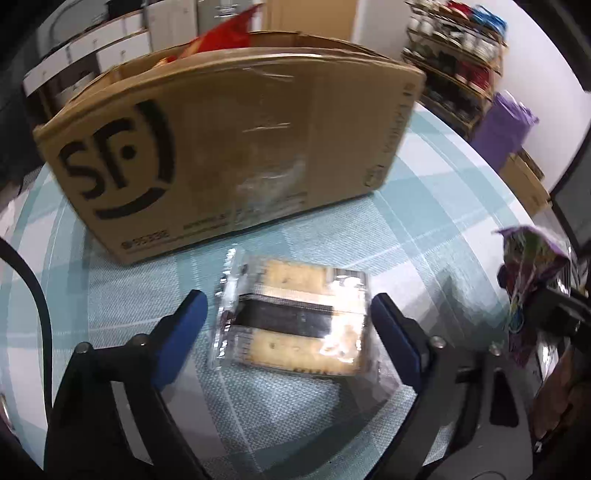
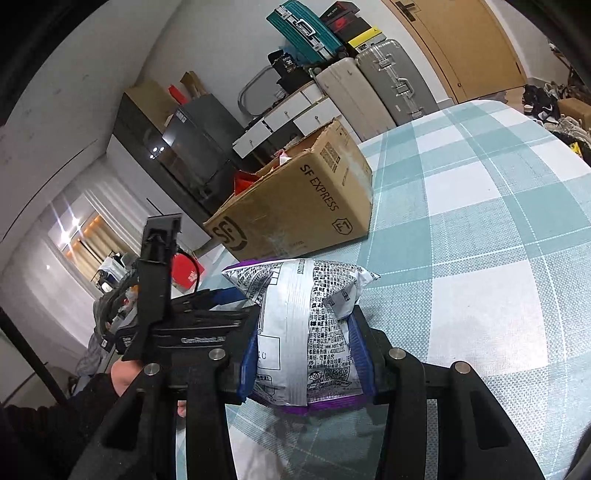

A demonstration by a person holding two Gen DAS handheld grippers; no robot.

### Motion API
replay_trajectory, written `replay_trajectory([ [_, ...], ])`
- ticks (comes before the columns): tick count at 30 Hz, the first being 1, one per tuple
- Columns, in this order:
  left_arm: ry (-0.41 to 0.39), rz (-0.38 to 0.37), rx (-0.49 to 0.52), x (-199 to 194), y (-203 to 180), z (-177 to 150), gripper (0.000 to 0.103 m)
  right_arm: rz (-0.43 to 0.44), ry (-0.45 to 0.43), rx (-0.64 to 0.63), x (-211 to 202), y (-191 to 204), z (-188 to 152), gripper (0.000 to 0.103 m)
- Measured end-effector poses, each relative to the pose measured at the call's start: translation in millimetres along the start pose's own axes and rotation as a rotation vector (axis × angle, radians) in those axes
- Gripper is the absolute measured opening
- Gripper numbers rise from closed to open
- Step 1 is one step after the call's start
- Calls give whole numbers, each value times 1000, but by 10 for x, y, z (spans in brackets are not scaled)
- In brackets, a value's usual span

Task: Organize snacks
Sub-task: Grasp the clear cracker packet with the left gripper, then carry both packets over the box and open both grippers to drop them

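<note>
A clear pack of crackers (image 1: 295, 317) with a dark band lies flat on the checked tablecloth (image 1: 424, 221), in front of a brown SF cardboard box (image 1: 236, 147). My left gripper (image 1: 288, 325) is open, its blue fingers on either side of the pack, not touching it. A red snack bag (image 1: 229, 33) sticks out of the box. My right gripper (image 2: 303, 354) is shut on a silver and purple snack bag (image 2: 306, 325) and holds it above the table. That bag also shows at the right edge of the left wrist view (image 1: 532, 280).
The SF box (image 2: 295, 206) stands open at the table's far left in the right wrist view. Suitcases (image 2: 369, 81) and cabinets stand behind the table. A shelf of items (image 1: 458, 62) and a purple object (image 1: 506, 125) are beyond the table's far right.
</note>
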State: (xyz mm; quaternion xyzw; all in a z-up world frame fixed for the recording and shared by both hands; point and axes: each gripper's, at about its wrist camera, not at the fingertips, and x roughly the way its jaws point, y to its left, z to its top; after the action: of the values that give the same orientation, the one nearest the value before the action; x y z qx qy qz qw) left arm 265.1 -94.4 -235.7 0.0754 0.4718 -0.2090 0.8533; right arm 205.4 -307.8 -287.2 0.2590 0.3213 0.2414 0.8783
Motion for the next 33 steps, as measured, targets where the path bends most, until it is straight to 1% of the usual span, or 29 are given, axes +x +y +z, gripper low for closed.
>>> replay_trajectory([
  [2, 1, 10, 49, 0, -61, 0, 77, 5, -1, -1, 6, -5, 2, 45],
  [3, 1, 0, 54, -8, -78, 3, 69, 5, 0, -2, 10, -5, 2, 45],
  [4, 3, -6, 59, -21, -90, 7, 64, 6, 0, -2, 15, -12, 2, 45],
  [6, 11, -6, 79, -43, -122, 22, 59, 8, -2, -2, 14, -12, 2, 45],
  [9, 13, 2, 92, -54, -157, 27, 57, 8, -1, -2, 12, -10, -5, 45],
  [12, 15, 2, 84, -74, -139, 4, 57, 7, -3, -2, 9, -12, -3, 45],
  [14, 10, 0, 77, -87, -149, -31, 57, 4, -8, 1, 17, -30, 1, 45],
  [16, -2, 15, 83, -149, -134, -66, 57, 1, -11, 4, 18, -38, -4, 45],
  [19, -23, 13, 60, -351, -30, -143, 57, 0, -14, 5, 12, -32, -17, 45],
  [22, -62, 16, 12, -599, 91, -169, 57, -3, -17, 3, 11, -23, -18, 45],
  [25, -104, 3, -29, -838, 212, -193, 57, -23, -30, -18, -12, 37, -24, 45],
  [27, -123, 9, -45, -1019, 281, -198, 57, -14, -37, -23, -44, 73, -14, 45],
  [31, -148, 6, -87, -1323, 441, -202, 57, -4, -47, -10, -133, 167, 98, 45],
  [33, -161, 14, -102, -1496, 546, -182, 57, 6, -64, -40, -217, 305, 224, 45],
])
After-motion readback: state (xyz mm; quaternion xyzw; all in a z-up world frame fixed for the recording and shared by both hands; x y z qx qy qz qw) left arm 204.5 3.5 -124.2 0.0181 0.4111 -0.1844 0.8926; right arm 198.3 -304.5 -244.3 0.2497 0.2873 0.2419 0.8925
